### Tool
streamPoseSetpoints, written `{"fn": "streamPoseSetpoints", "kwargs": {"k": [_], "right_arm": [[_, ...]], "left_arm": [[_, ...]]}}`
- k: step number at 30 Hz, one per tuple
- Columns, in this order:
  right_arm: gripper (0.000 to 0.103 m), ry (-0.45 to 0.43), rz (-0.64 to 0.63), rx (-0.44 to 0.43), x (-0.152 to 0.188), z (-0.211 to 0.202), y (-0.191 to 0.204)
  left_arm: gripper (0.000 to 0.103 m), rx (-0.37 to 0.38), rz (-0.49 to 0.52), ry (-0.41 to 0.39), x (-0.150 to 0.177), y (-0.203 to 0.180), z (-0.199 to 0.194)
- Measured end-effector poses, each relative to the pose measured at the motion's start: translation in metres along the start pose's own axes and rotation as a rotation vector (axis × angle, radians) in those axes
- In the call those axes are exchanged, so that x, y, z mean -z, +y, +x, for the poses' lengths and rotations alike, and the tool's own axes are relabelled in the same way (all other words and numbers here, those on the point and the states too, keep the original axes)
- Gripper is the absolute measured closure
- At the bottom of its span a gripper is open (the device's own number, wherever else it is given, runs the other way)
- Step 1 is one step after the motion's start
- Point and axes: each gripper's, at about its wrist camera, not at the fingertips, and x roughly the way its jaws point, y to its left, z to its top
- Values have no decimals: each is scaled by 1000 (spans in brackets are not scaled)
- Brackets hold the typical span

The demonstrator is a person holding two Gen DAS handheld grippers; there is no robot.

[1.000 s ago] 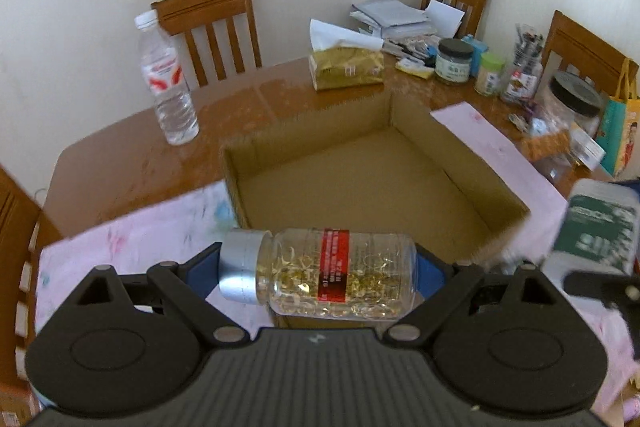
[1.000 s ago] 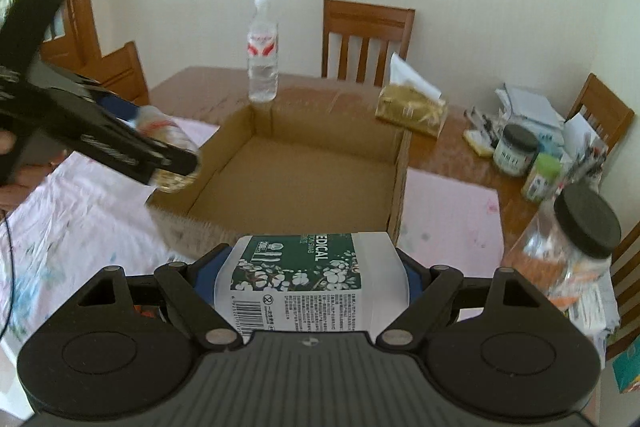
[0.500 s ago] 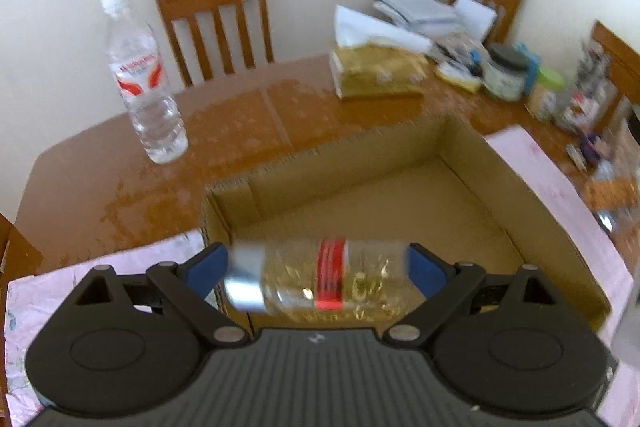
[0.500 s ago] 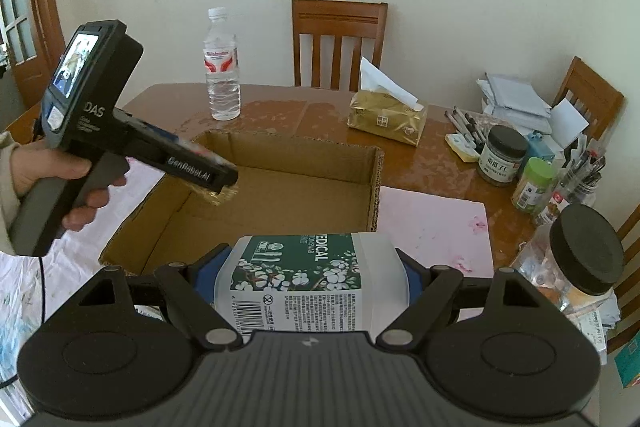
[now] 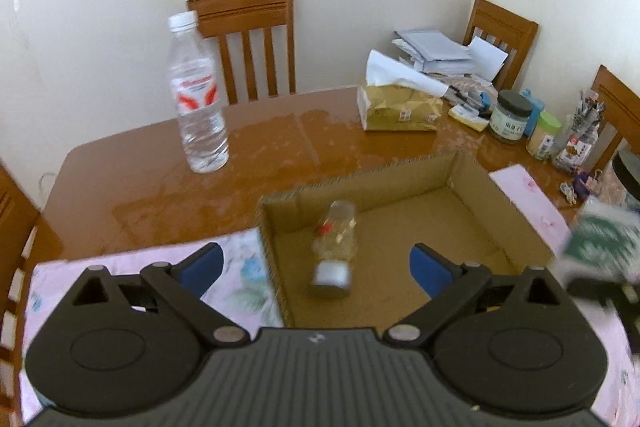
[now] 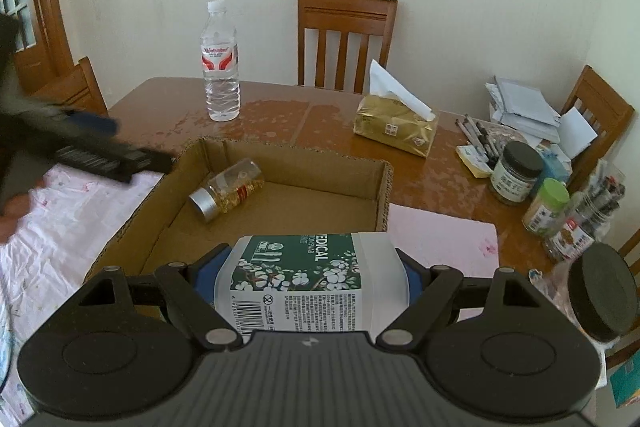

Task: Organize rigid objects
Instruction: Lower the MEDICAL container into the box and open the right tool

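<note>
A clear capsule bottle with a silver cap and red label lies on its side on the floor of the shallow cardboard box, near its left corner; it shows again in the right wrist view. My left gripper hangs above the box's near-left edge, its jaws opening, with nothing pressed between the blue pads. My right gripper is shut on a white medical swab tub with a green flowered label, held over the box's near wall.
A water bottle stands on the brown table behind the box. A gold tissue pack, jars, pens and papers crowd the right side. A black-lidded jar is close to my right gripper. Pink cloth lies under the box; chairs surround the table.
My left gripper let go of the capsule bottle, which dropped into the box and now lies there. Both hands shifted across the table; the right one still holds the swab tub.
</note>
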Motion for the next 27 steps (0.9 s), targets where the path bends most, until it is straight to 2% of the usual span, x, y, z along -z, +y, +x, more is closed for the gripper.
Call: {"fn": "streamPoseSetpoints", "kwargs": {"k": [6,13,17,18,19,27], "right_arm": [[17,30,-9,-21,-20,31,1],[17,69,-26,-23,-46,76,4],[14,47,-10,2,-60,96,4],[4,38,-1,7,-64,99,4],[0,36,6,12,-66,101,4],[0,63,11,37,-57,93,3]], "left_arm": [[4,-53,-56,19,43,17,-34],[4,-135,-88,44,88,28,-50],[4,-147,-113,59,98,34,-50],[4,-144,-122,61,99,36,-49],[4,-141,-126,59,100,38,-49],[4,-115,-139,44,101,37,-49]]}}
